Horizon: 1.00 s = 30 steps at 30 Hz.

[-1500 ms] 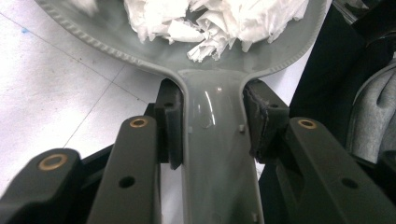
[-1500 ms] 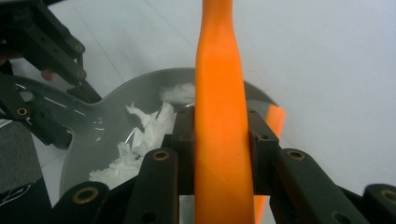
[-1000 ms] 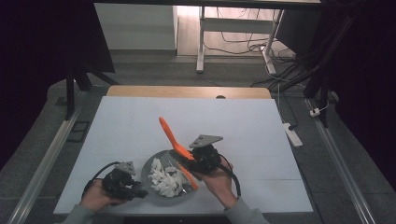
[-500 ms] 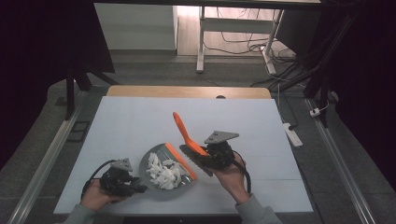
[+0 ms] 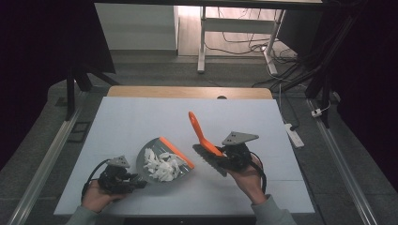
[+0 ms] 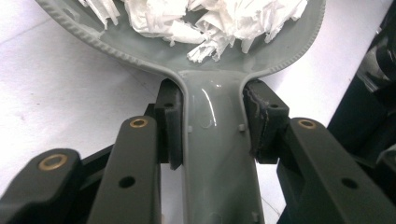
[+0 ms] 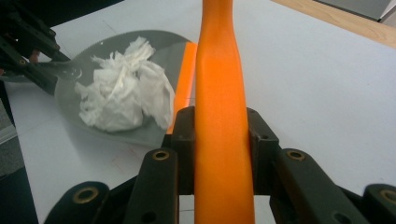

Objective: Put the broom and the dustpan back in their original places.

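A grey dustpan (image 5: 149, 155) with an orange lip lies on the white table (image 5: 141, 117), holding a heap of white paper shreds (image 5: 162, 166). My left gripper (image 5: 135, 181) is shut on the dustpan's handle (image 6: 217, 154), its pads (image 6: 169, 130) pressing both sides, with the shreds (image 6: 210, 18) just ahead. To the right of the pan, my right gripper (image 5: 221, 157) is shut on an orange brush (image 5: 198, 127), whose handle (image 7: 219, 116) points up and away and whose dark bristles (image 5: 209, 160) hang just above the table. In the right gripper view, the dustpan (image 7: 163, 51) and paper (image 7: 121, 98) lie to the left.
A white power strip (image 5: 292, 133) lies off the table's right edge, and a wooden strip (image 5: 187, 92) runs along the far edge. Metal rails flank the table on both sides. The white surface beyond the pan and to the right is bare.
My right gripper has carried the brush to the right, off the dustpan and clear of it. The left gripper and dustpan have stayed where they were.
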Available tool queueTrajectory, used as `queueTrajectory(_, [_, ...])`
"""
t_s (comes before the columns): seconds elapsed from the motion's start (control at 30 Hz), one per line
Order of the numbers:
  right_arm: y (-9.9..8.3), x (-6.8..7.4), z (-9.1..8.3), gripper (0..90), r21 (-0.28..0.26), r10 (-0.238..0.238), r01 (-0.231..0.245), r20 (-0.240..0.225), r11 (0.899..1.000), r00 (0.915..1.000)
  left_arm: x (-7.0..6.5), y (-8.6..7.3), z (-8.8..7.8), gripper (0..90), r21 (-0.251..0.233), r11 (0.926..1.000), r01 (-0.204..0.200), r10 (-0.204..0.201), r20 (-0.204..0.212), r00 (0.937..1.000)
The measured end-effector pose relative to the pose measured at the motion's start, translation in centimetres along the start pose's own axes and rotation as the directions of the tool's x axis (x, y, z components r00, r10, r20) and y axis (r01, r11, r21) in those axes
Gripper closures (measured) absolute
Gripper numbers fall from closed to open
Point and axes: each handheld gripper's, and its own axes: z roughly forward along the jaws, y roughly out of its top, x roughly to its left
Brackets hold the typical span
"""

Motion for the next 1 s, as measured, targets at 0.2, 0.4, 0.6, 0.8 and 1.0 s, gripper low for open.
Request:
queueTrajectory(0.2, [-0.8, -0.9, -1.1, 70.3, -0.002, 0.01, -0.01, 0.003, 1.0, 0.9999, 0.0, 0.0, -0.3, 61.3, -0.039, 0.998, 0.049, -0.05, -0.027, 0.9984])
queueTrajectory(0.4, [-1.8, -1.9, -2.0, 70.3, 0.012, 0.018, -0.018, 0.006, 1.0, 0.9998, 0.1, -0.2, -0.5, 61.3, -0.085, 0.9896, 0.116, -0.122, -0.064, 0.9905])
queueTrajectory(0.6, [-2.8, -3.0, -2.8, 70.3, 0.02, 0.033, -0.033, -0.017, 0.999, 0.9993, -0.1, -0.4, -0.5, 61.3, -0.13, 0.9766, 0.171, -0.185, -0.105, 0.977])
queueTrajectory(0.8, [-3.4, -3.7, -3.2, 70.3, 0.025, 0.047, -0.046, -0.053, 0.999, 0.9975, -0.4, -0.5, -0.3, 61.3, -0.159, 0.9639, 0.214, -0.236, -0.139, 0.9617])
queueTrajectory(1.0, [-3.7, -3.7, -2.9, 70.3, 0.048, 0.074, -0.071, -0.079, 0.996, 0.9941, -0.4, -1.2, -0.5, 61.2, -0.224, 0.933, 0.281, -0.321, -0.167, 0.9321])
